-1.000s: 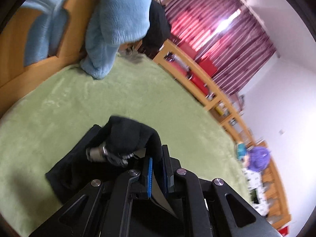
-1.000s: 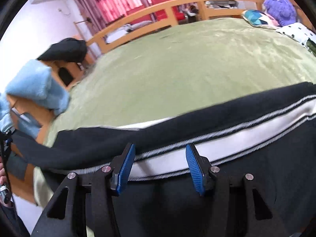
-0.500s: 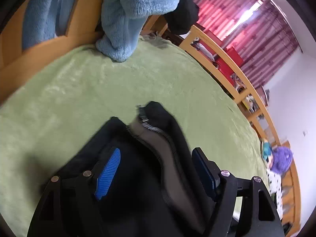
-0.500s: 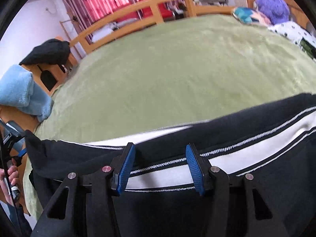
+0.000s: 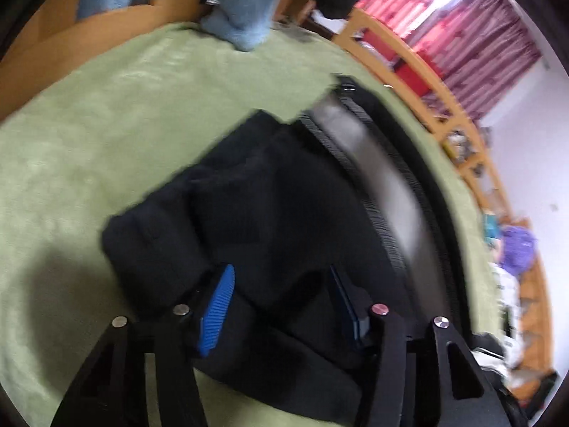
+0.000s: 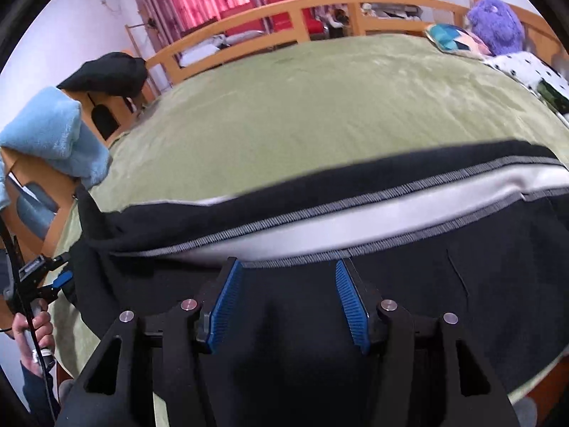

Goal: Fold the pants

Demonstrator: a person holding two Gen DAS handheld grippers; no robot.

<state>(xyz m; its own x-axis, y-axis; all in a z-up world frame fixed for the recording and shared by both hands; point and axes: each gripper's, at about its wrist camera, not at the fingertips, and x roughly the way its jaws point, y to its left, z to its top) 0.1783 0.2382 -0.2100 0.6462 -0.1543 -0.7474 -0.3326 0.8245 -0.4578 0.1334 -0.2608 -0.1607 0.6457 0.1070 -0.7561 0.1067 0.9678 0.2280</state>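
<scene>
Black pants point(image 6: 320, 192) lying sideways across green blanket point(image 6: 320, 106), stripe lengthwise

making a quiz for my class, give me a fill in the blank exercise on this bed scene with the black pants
1. The black pants with a white side stripe lie on a bed blanket whose colour is ____.
2. The grip pads on the right gripper are coloured ____.
3. The fluffy plush toy at the far corner of the bed is coloured ____.
4. The fuzzy towel draped over the wooden bed frame is light ____.

Missing words: green; blue; purple; blue
</scene>
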